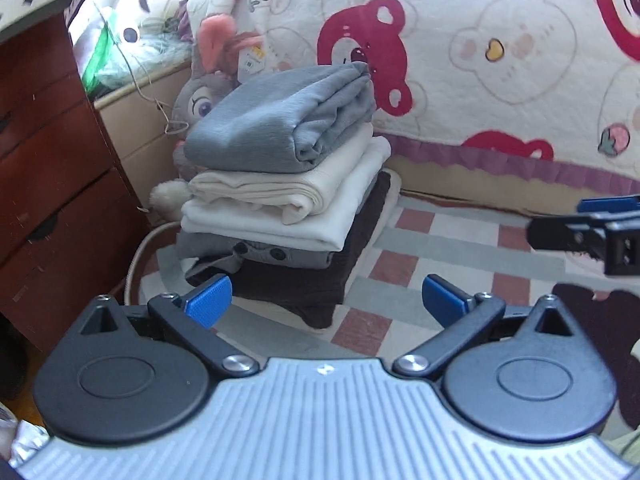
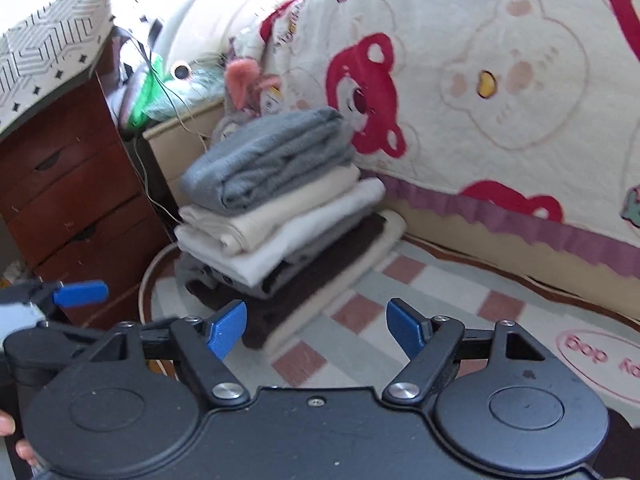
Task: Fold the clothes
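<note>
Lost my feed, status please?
Left tongs open, empty. Right tongs open, empty. Folded stack standing, grey top. Nothing blocking.

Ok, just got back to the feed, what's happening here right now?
Clothes folding, between garments. A stack of folded clothes sits on the checked rug, with a grey folded piece on top, beside a wooden drawer unit and a bear-print blanket. The left hand-held gripper and the right hand-held gripper both stand open and empty, just short of the stack, touching nothing.
</note>
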A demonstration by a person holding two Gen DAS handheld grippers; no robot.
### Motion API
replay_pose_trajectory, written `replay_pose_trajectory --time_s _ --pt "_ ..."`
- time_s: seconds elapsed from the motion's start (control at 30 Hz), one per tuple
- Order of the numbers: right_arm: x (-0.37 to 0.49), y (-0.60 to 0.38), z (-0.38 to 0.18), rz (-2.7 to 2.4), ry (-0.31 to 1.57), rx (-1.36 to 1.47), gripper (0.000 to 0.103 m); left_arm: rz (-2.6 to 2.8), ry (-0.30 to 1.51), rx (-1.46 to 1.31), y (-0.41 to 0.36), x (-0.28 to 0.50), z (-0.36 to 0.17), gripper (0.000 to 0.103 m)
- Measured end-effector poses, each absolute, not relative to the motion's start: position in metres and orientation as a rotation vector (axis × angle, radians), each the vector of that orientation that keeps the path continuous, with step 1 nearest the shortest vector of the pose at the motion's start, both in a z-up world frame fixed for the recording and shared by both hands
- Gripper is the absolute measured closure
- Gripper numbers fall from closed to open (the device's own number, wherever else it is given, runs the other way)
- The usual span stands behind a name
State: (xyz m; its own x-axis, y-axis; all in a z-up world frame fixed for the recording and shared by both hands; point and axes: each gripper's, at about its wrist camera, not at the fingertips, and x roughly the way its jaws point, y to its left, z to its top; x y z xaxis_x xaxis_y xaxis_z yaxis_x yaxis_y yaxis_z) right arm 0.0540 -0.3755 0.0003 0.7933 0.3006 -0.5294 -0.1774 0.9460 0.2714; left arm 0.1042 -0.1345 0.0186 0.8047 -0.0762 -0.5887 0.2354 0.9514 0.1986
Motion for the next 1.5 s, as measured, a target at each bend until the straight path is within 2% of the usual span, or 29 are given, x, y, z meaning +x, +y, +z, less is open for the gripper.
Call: replay_pose_trajectory --time_s 0.53,1.5 --pt "0.044 -0.360 -0.002 0.225 0.682 0.176 0.016 -0.211 0.733 0.292 -0.142 0.105 0.007 0.000" --pt "0.045 -0.352 -0.004 0.229 0.713 0.134 0.015 -0.233 0.789 0.292 -0.143 0.106 0.003 0.000"
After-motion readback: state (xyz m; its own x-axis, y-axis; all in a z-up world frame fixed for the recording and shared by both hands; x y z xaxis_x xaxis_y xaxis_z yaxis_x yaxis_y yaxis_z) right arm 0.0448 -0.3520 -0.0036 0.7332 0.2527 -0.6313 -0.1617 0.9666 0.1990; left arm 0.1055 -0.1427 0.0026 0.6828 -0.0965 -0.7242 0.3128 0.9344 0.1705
